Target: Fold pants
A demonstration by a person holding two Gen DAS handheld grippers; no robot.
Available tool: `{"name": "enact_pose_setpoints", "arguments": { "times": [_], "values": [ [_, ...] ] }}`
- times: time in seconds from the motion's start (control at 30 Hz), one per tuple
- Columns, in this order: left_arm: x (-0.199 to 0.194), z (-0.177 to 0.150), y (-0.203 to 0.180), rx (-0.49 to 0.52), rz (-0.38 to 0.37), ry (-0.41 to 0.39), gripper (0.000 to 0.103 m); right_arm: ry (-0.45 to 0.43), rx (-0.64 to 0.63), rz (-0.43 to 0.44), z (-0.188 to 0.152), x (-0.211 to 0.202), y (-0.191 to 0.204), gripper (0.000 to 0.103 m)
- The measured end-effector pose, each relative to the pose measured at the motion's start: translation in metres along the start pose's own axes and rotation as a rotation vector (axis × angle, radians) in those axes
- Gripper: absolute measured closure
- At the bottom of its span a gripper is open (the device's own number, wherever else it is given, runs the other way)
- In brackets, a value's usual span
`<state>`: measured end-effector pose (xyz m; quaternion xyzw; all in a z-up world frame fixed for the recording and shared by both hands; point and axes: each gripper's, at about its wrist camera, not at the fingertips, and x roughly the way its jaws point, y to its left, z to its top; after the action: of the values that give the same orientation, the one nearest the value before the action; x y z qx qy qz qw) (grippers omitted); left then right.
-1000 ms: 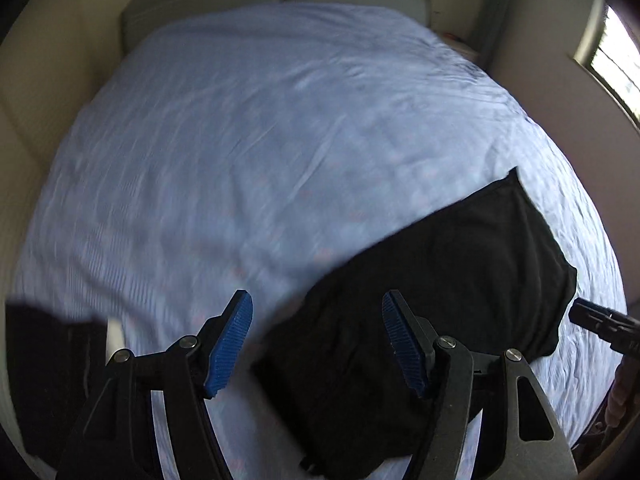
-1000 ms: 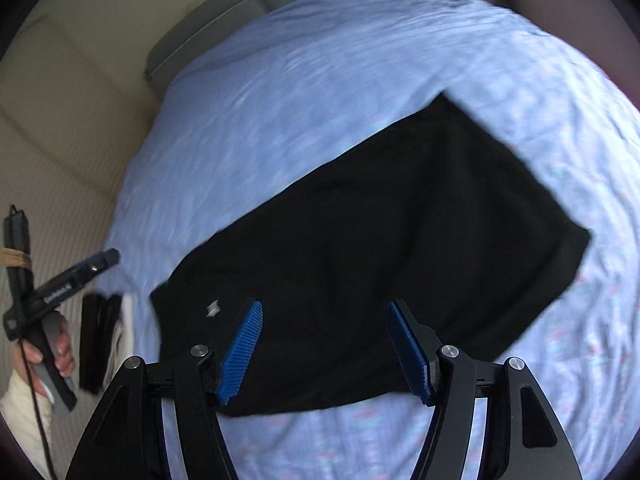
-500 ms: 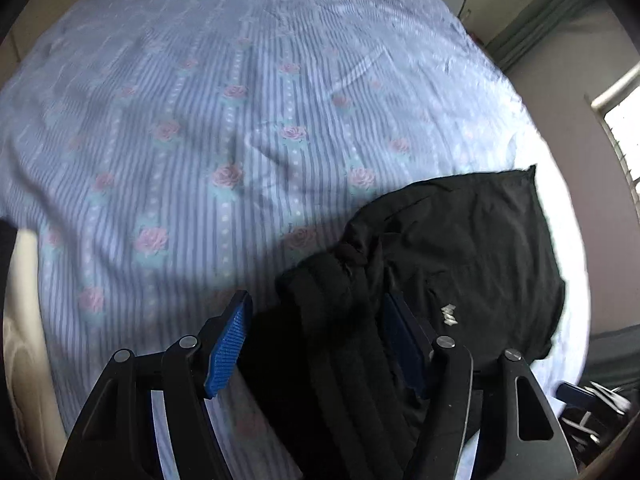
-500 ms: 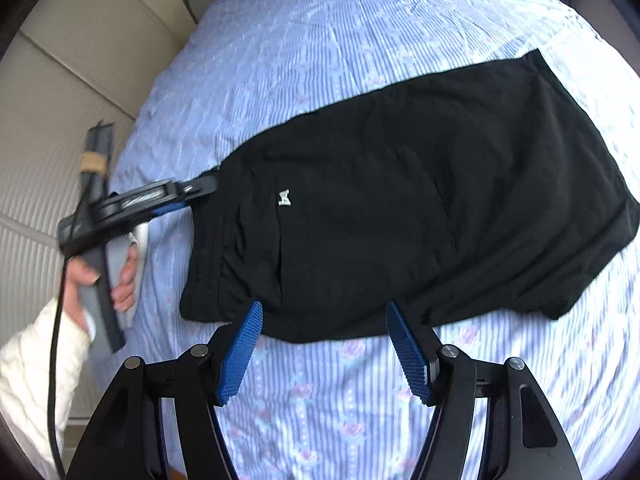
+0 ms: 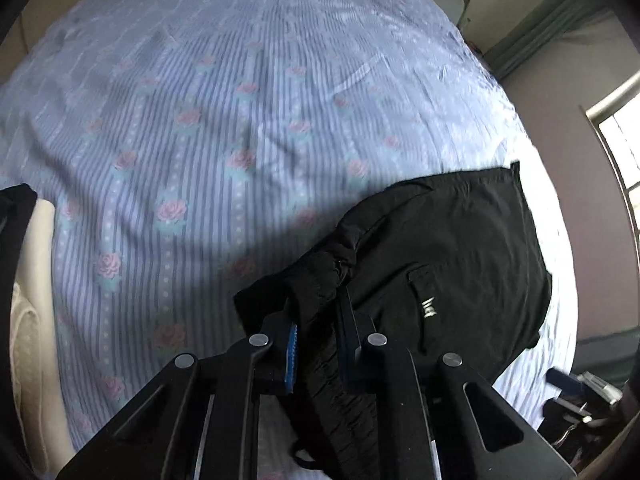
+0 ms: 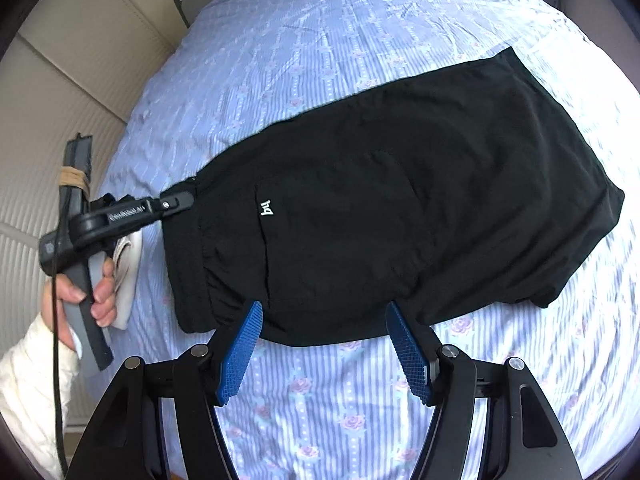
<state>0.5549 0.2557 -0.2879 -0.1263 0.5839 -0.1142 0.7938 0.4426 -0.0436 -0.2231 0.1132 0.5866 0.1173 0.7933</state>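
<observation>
Black pants (image 6: 400,200) with a small white logo (image 6: 266,208) lie folded across the bed, waistband to the left. In the left wrist view the pants (image 5: 460,248) run off to the right. My left gripper (image 5: 318,320) points steeply down at the far waistband corner, and its jaws are closing with the gathered waistband bunched between the blue pads. The right wrist view shows that left gripper (image 6: 176,202) clamped at the same corner. My right gripper (image 6: 325,312) hovers open over the pants' near edge, with nothing pinched between its pads.
A blue striped sheet with pink roses (image 5: 200,140) covers the bed. A beige padded wall (image 6: 60,80) stands at the left. A person's hand (image 6: 100,292) in a white sleeve holds the left gripper, over a folded white cloth (image 6: 128,272). A window (image 5: 624,140) and clutter (image 5: 580,396) are on the right.
My left gripper came down onto the waistband corner and its jaws drew together on the fabric. My right gripper shifted over the pants' near edge, then held still, open.
</observation>
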Motion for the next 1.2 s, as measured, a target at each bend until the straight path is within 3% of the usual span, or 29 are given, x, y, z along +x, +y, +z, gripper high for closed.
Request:
{"name": "enact_pose_setpoints", "arguments": {
  "times": [0.03,0.1,0.27,0.43,0.7,0.93,1.07,1.17,1.2],
  "values": [
    [0.005,0.002,0.002,0.007,0.031,0.015,0.076,0.002,-0.007,-0.002,0.0,0.0,0.002,0.037],
    [0.01,0.006,0.005,0.016,0.1,0.019,0.056,0.011,-0.017,-0.008,0.001,0.003,0.008,0.037],
    [-0.024,-0.006,0.018,-0.065,0.109,-0.064,0.039,0.007,-0.037,0.014,0.003,0.002,0.017,0.037],
    [-0.046,-0.039,0.031,-0.118,-0.034,-0.035,0.036,0.002,-0.046,0.019,0.003,0.0,0.017,0.037],
    [-0.013,-0.071,0.036,-0.223,-0.21,0.067,0.032,0.02,-0.044,-0.016,0.0,0.003,0.007,0.037],
    [0.025,-0.072,0.034,-0.231,-0.318,0.152,0.027,0.032,-0.043,-0.032,-0.002,0.0,0.007,0.037],
    [0.037,-0.07,0.03,-0.184,-0.328,0.171,0.025,0.022,-0.046,-0.031,-0.003,-0.006,0.011,0.037],
    [0.041,-0.065,0.027,-0.174,-0.354,0.172,0.025,0.021,-0.044,-0.027,-0.006,-0.006,0.011,0.037],
    [0.041,-0.064,0.027,-0.176,-0.368,0.168,0.031,0.022,-0.041,-0.029,-0.007,-0.005,0.011,0.037]
  ]
}}
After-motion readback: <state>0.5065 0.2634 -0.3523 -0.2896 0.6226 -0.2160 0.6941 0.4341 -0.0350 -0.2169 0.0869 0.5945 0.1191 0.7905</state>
